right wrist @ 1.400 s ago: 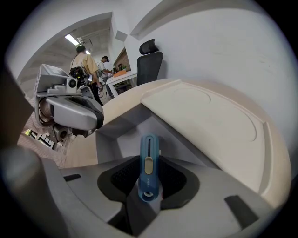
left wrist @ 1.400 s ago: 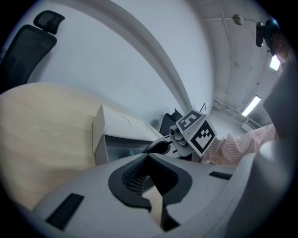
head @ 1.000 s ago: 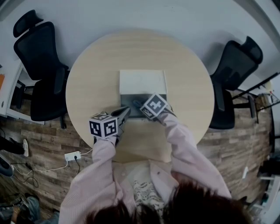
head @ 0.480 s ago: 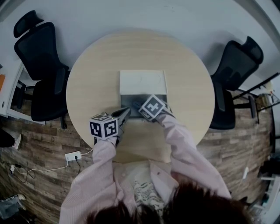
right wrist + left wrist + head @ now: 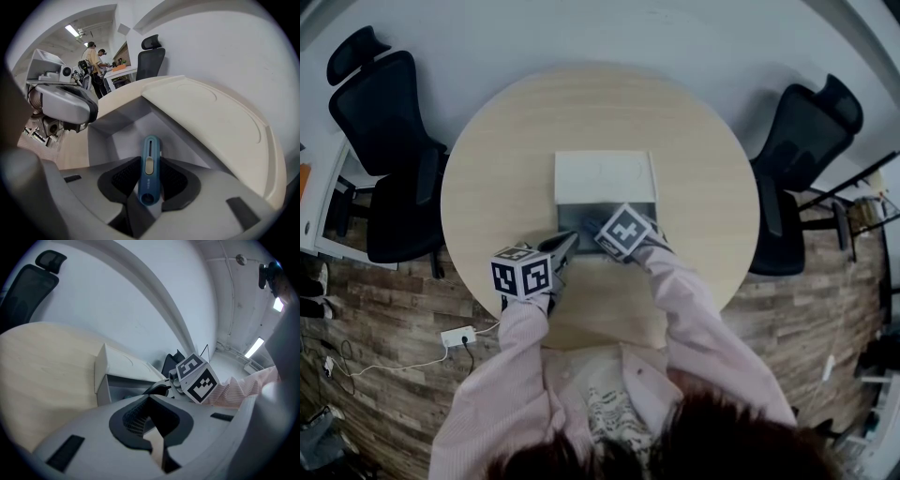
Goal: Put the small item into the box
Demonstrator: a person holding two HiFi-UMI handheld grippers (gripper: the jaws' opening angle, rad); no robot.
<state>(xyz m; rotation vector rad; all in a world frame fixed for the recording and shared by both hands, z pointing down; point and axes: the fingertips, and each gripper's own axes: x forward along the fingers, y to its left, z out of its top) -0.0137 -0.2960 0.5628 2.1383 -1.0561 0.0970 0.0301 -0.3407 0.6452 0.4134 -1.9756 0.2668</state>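
Over the near edge of the open box (image 5: 108, 136), the right hand-held gripper (image 5: 149, 162) is clamped on the cutter (image 5: 151, 145) and tilted steeply down. The cutter's long axis runs along the jaws toward 12 o'clock, its tip above the box floor. At 8 o'clock the left hand-held gripper (image 5: 151, 401) sits closed and empty, so the drop looks like the right one's job.

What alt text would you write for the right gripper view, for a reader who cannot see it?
The right gripper grips a slim blue slider tool between its jaws, pointing down into an open grey box on a wooden table. The box's cream lid lies open to the right, and the left gripper sits at the box's left edge.
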